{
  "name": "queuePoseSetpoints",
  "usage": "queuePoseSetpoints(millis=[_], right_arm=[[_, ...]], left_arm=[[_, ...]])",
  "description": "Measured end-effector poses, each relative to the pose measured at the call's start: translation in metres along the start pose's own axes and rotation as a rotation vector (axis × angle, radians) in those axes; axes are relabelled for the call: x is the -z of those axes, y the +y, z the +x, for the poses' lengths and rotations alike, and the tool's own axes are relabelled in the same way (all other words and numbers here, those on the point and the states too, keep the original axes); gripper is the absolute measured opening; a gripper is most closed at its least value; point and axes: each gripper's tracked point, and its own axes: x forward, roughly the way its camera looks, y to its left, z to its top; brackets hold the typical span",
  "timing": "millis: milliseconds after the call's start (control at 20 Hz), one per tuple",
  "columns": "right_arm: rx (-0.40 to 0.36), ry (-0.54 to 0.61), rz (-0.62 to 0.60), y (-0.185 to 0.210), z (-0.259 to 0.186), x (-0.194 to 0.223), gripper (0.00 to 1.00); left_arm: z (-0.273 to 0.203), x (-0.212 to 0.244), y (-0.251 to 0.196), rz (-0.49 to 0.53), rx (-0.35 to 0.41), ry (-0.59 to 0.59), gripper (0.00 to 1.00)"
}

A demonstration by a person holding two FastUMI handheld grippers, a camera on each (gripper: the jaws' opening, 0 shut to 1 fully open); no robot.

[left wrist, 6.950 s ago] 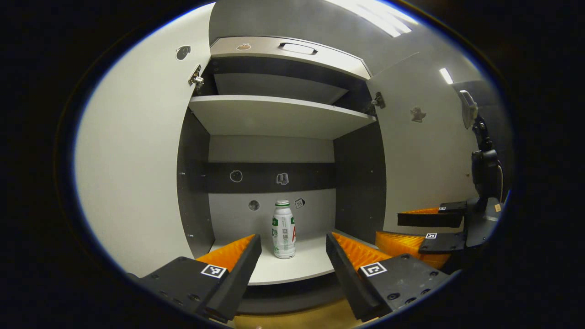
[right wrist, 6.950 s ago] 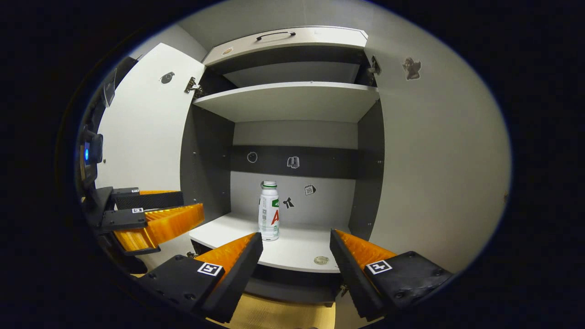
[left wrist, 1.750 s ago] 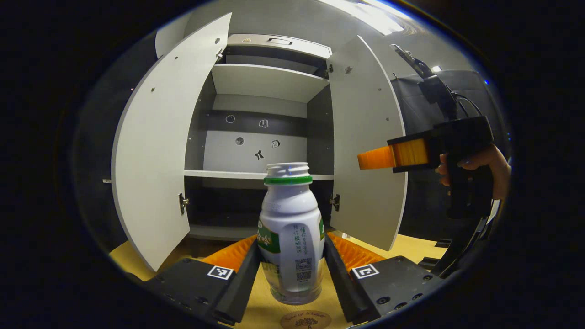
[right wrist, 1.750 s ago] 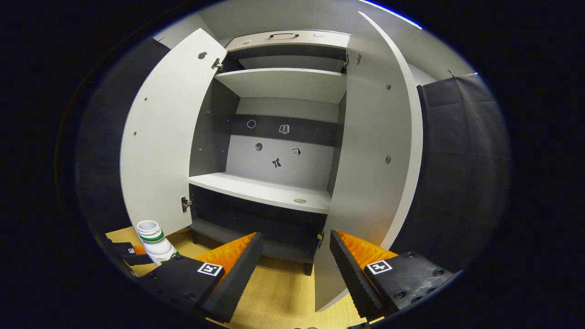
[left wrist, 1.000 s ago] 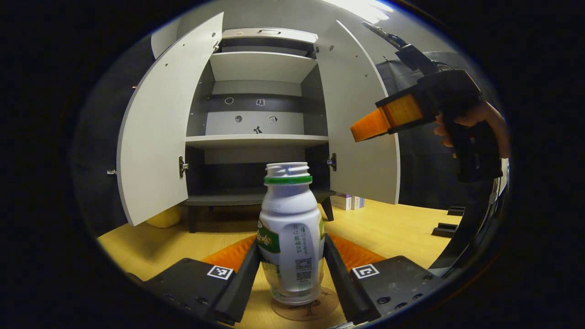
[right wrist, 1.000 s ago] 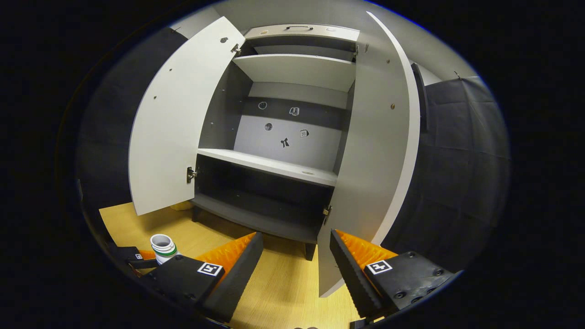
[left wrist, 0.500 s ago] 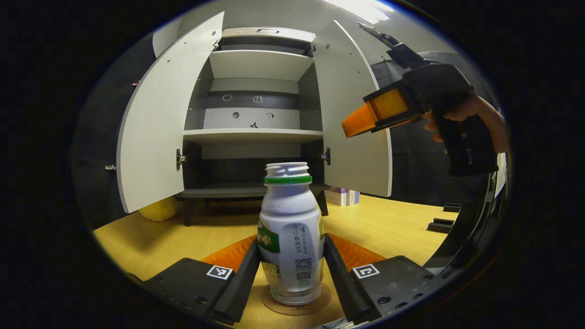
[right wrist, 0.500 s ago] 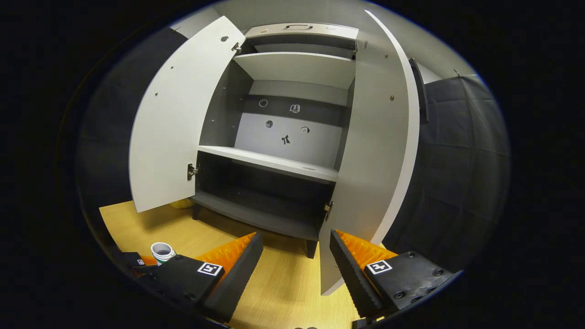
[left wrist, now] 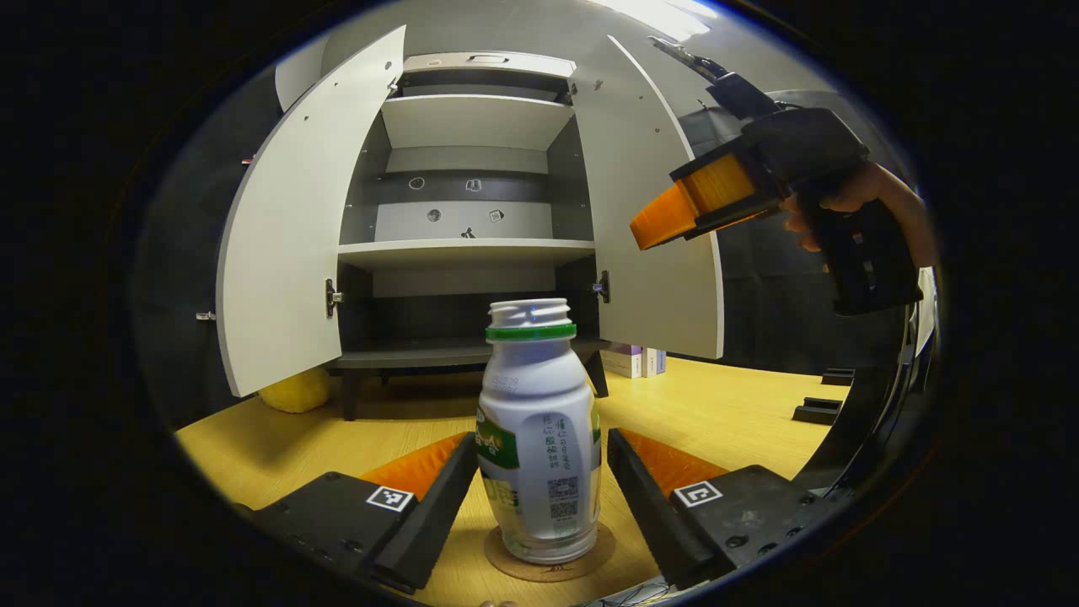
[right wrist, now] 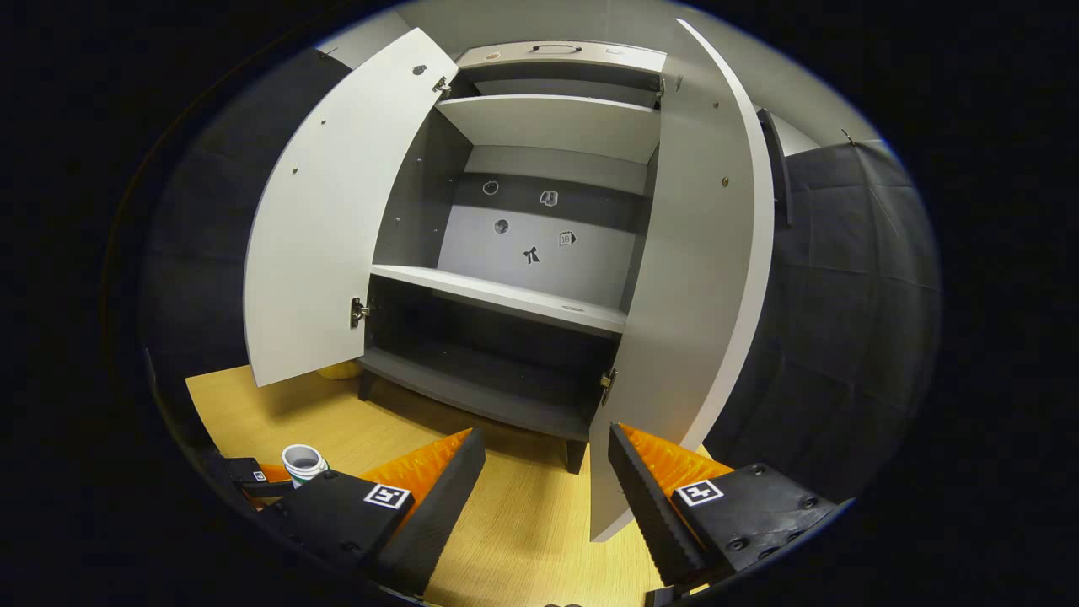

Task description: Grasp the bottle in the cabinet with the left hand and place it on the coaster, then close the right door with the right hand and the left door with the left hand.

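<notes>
Two doors stand open on the cabinet [left wrist: 472, 253]: the left door [left wrist: 287, 236] at ten o'clock and the right door [left wrist: 657, 228] at one o'clock in the left gripper view. The bottle [left wrist: 539, 438] stands upright on the coaster [left wrist: 548, 563], on the table [left wrist: 725, 413], between the left gripper's [left wrist: 539, 497] fingers, which sit just apart from it. The right gripper [right wrist: 544, 497] hangs wide, its fingers either side of the right door's lower edge.
</notes>
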Motion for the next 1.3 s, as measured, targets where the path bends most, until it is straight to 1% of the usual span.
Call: queuePoseSetpoints(millis=[100, 200, 300, 350, 450, 550, 650, 700, 850, 1000, 1100, 1200, 1300], right_arm=[[0.001, -0.011, -0.006, -0.002, -0.002, -0.007, 0.98], [0.006, -0.022, 0.0, -0.005, -0.005, -0.02, 0.98], [0.007, -0.037, 0.026, -0.004, -0.011, -0.039, 0.98], [-0.001, -0.054, 0.036, -0.002, -0.014, -0.052, 0.98], [-0.032, -0.043, 0.035, 0.006, -0.02, -0.065, 0.98], [-0.042, -0.032, 0.017, 0.006, -0.027, -0.082, 0.98], [-0.038, -0.049, 0.04, 0.004, -0.035, -0.106, 0.98], [-0.024, -0.057, 0.064, 0.0, -0.039, -0.119, 0.98], [0.048, -0.068, 0.119, -0.02, -0.046, -0.151, 0.98], [0.183, -0.08, 0.131, -0.058, -0.056, -0.175, 0.98], [0.279, -0.064, 0.162, -0.083, -0.067, -0.178, 0.97], [0.38, -0.064, 0.163, -0.109, -0.076, -0.179, 0.98], [0.452, -0.041, 0.175, -0.136, -0.08, -0.173, 0.97]], left_arm=[[-0.001, -0.007, -0.001, -0.009, 0.001, -0.001, 0.96], [0.001, -0.026, -0.001, -0.02, 0.004, -0.019, 0.96], [0.005, -0.051, 0.003, -0.014, 0.009, -0.032, 0.96], [0.007, -0.067, 0.006, -0.007, 0.011, -0.039, 0.96], [0.01, -0.101, 0.011, 0.002, 0.026, -0.059, 0.96], [0.014, -0.135, 0.013, 0.001, 0.055, -0.068, 0.96], [0.016, -0.169, 0.013, -0.024, 0.109, -0.081, 0.96], [0.018, -0.182, 0.012, -0.026, 0.136, -0.076, 0.96], [0.023, -0.218, 0.016, -0.019, 0.21, -0.049, 0.96], [0.026, -0.252, 0.022, -0.055, 0.301, -0.053, 0.96], [0.029, -0.271, 0.032, -0.063, 0.338, -0.064, 0.96], [0.036, -0.283, 0.039, -0.074, 0.378, -0.066, 0.96], [0.044, -0.291, 0.046, -0.099, 0.412, -0.055, 0.96]])
